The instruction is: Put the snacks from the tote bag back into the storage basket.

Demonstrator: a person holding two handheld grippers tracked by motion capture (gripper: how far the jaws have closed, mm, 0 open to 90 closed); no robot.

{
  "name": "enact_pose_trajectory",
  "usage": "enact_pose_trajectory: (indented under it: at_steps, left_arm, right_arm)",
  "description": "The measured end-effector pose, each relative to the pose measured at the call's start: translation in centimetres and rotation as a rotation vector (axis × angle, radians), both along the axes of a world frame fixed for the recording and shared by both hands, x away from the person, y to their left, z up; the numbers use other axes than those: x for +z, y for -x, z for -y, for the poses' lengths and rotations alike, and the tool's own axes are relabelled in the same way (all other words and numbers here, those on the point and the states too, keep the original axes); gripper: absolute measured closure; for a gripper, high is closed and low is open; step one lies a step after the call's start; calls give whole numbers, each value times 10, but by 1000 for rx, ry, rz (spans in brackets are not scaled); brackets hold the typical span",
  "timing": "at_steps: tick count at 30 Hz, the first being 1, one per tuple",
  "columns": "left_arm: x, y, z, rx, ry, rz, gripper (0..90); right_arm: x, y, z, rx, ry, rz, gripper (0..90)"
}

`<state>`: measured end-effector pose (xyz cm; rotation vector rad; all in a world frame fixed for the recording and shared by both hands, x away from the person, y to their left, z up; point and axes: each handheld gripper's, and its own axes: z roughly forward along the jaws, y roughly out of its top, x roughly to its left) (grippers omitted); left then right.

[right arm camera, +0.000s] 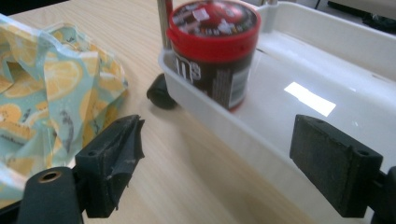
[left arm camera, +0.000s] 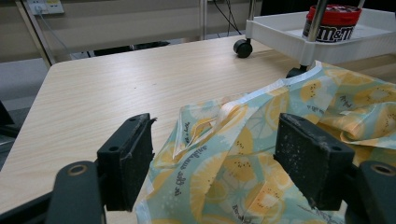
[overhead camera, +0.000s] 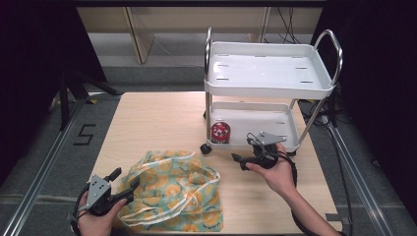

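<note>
A lemon-print bag (overhead camera: 172,189) lies crumpled on the near half of the wooden table (overhead camera: 157,118). My left gripper (overhead camera: 124,180) is open at the bag's left edge, its jaws either side of the fabric (left arm camera: 224,158). A red-lidded candy jar (overhead camera: 221,132) stands on the lower shelf of a small white cart (overhead camera: 268,69). My right gripper (overhead camera: 243,153) is open just in front of that shelf, to the jar's right. The jar (right arm camera: 212,51) is close ahead in the right gripper view, above the open jaws, with the bag (right arm camera: 51,88) at the left.
The cart stands on the table's far right, on black castors (overhead camera: 205,147), with chrome handles at both ends and a bare top tray. A black tripod (overhead camera: 66,93) stands off the table's left side. The table's left and far parts are bare wood.
</note>
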<state>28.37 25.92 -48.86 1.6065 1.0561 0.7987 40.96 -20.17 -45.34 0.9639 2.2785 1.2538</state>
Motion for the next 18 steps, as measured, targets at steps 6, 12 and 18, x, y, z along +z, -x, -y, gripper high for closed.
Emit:
enact_pose_trajectory:
  at_steps: [6,12,18]
  left_arm:
    - [0,0,1,2,-1,2,273]
    - [0,0,1,6,2,1,272]
    - [0,-1,1,0,-3,3,272]
  right_arm:
    - [-9,13,14,-5,-20,-1,190]
    - [-21,27,26,-5,-50,6,211]
    - [-26,32,29,-15,-43,39,244]
